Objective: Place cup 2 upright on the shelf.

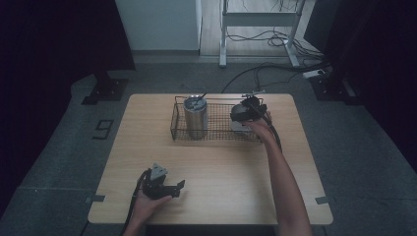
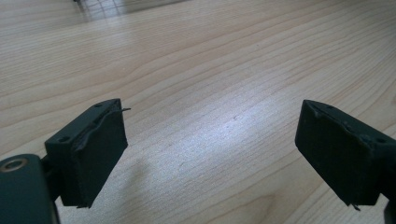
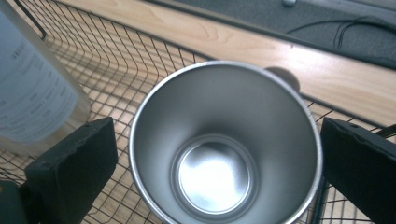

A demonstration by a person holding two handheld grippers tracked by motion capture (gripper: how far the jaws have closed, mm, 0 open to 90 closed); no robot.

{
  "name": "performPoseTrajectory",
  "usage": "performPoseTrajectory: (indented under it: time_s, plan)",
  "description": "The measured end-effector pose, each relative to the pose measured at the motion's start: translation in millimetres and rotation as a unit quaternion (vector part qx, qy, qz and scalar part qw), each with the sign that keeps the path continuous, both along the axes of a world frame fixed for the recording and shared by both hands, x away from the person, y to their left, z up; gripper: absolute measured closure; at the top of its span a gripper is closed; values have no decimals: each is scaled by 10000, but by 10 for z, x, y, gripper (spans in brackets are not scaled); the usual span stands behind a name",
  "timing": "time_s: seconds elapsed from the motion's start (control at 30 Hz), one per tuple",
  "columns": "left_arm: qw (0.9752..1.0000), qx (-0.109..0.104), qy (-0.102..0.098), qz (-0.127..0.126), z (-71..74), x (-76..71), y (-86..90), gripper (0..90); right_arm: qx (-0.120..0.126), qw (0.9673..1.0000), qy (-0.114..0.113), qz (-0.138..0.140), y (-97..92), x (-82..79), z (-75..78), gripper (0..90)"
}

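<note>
Your right gripper (image 3: 219, 154) has its jaws apart, straddling the steel cup (image 3: 224, 144) without touching; cup stands in the wire basket (image 1: 216, 129), upper centre of the high view. Your left gripper (image 2: 210, 149) is apart too, nothing between, over bare table (image 2: 210, 70), lower left.

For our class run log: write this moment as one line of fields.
right gripper: open around steel cup in wire basket | left gripper: open, empty, over table

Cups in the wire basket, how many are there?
2. A tall lidded tumbler stands at the left end of the wire basket; an open steel cup stands at its right end, between the right gripper and its open jaws.
</note>
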State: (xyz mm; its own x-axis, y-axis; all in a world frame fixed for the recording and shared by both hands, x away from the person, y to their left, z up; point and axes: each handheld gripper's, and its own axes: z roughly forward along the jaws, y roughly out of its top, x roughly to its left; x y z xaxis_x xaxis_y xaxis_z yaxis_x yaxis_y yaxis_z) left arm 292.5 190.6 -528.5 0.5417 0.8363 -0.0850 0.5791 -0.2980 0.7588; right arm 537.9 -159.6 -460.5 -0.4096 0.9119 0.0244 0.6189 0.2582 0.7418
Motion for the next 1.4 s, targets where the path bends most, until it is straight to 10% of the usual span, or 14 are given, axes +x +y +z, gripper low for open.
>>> performPoseTrajectory:
  time_s: [0.47,1.4]
  plan:
    - [10000,-48,-14,53,22,3,29,90,212,9986,-478,81,-39,-231,240,7]
    - [9999,-35,15,120,25,26,74,90,777,9923,-920,295,-485,-1078,159,78]
